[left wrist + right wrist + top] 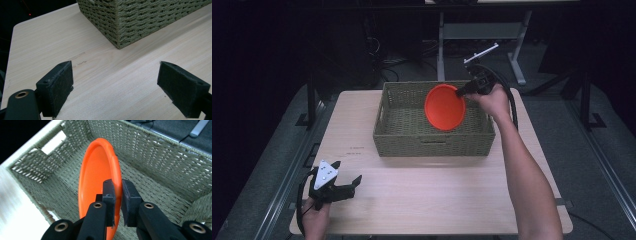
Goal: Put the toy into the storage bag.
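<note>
While the right claw (117, 195) pinches the rim of the round orange plastic plate (445, 107), the plate hangs on edge, nearly upright, over the inside of the rectangular woven olive-green wicker basket (402, 140) at the far middle of the pale wooden desk (422, 200). The right gripper view shows the pads clamped on either face of the rim, with the basket floor below. Judgement: the step is placing the plate in the basket. To do it well, lower with the bottom edge clear of the near wall, tip the plate flat towards the floor, and release only once it rests. The left claw (343, 186) sits apart on the near left corner, jaws wide, holding nothing.
</note>
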`<action>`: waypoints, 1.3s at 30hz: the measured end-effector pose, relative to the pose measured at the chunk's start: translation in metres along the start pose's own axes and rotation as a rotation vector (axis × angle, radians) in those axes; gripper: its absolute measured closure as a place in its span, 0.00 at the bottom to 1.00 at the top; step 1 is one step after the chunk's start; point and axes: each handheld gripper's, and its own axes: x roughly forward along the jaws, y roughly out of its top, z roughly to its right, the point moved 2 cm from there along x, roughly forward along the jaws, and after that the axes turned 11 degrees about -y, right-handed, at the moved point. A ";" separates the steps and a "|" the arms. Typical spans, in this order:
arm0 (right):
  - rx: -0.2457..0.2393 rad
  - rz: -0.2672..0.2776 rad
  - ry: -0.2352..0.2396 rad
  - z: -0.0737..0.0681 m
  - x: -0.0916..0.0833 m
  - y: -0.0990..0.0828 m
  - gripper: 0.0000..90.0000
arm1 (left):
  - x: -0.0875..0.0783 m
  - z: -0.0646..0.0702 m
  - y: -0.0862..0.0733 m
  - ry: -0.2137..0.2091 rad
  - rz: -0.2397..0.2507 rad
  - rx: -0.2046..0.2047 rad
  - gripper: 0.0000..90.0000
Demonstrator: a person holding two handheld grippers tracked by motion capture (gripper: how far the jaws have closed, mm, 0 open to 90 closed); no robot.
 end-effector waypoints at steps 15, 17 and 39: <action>-0.001 -0.037 -0.006 -0.001 0.020 -0.006 0.91 | -0.001 0.000 0.000 0.000 -0.002 0.002 0.14; 0.004 -0.050 -0.004 0.001 0.025 -0.010 0.91 | -0.001 0.000 0.000 0.000 -0.003 0.002 0.14; 0.009 -0.132 0.017 0.003 0.058 -0.028 0.91 | 0.000 -0.001 0.001 -0.002 -0.005 -0.003 0.14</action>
